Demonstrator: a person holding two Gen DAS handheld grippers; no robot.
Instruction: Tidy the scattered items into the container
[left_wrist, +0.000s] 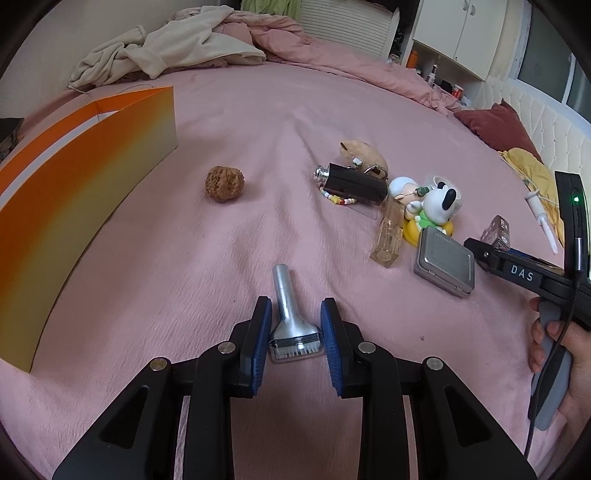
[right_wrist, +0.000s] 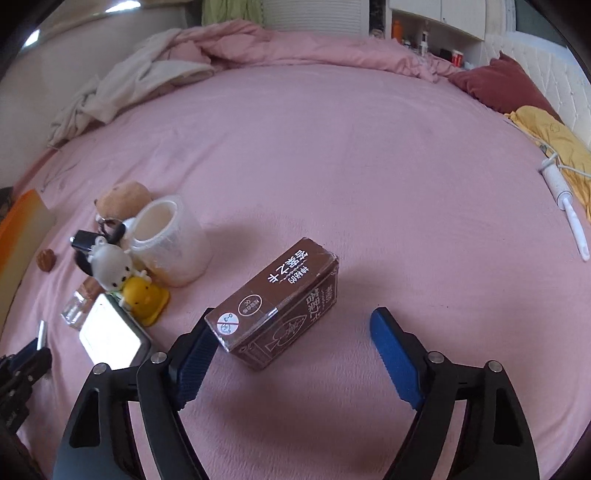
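Note:
My left gripper (left_wrist: 295, 321) is open, its blue pads on either side of the head of a small silver brush (left_wrist: 291, 321) that lies on the pink bed. The orange box (left_wrist: 74, 192) stands open to the left. A walnut (left_wrist: 224, 183), a black flask (left_wrist: 354, 181), a glass bottle (left_wrist: 389, 236), a dog figurine (left_wrist: 439, 206) and a grey tin (left_wrist: 445, 266) lie ahead. My right gripper (right_wrist: 299, 350) is open around a brown carton (right_wrist: 275, 302), the left pad touching its near corner. It shows in the left wrist view (left_wrist: 498, 232).
A tape roll (right_wrist: 170, 240), a plush toy (right_wrist: 123, 203) and a yellow duck (right_wrist: 146, 299) sit by the pile. A white toothbrush (right_wrist: 565, 210) lies at the right. Crumpled clothes (left_wrist: 166, 51) and pillows (right_wrist: 506, 81) lie at the far side of the bed.

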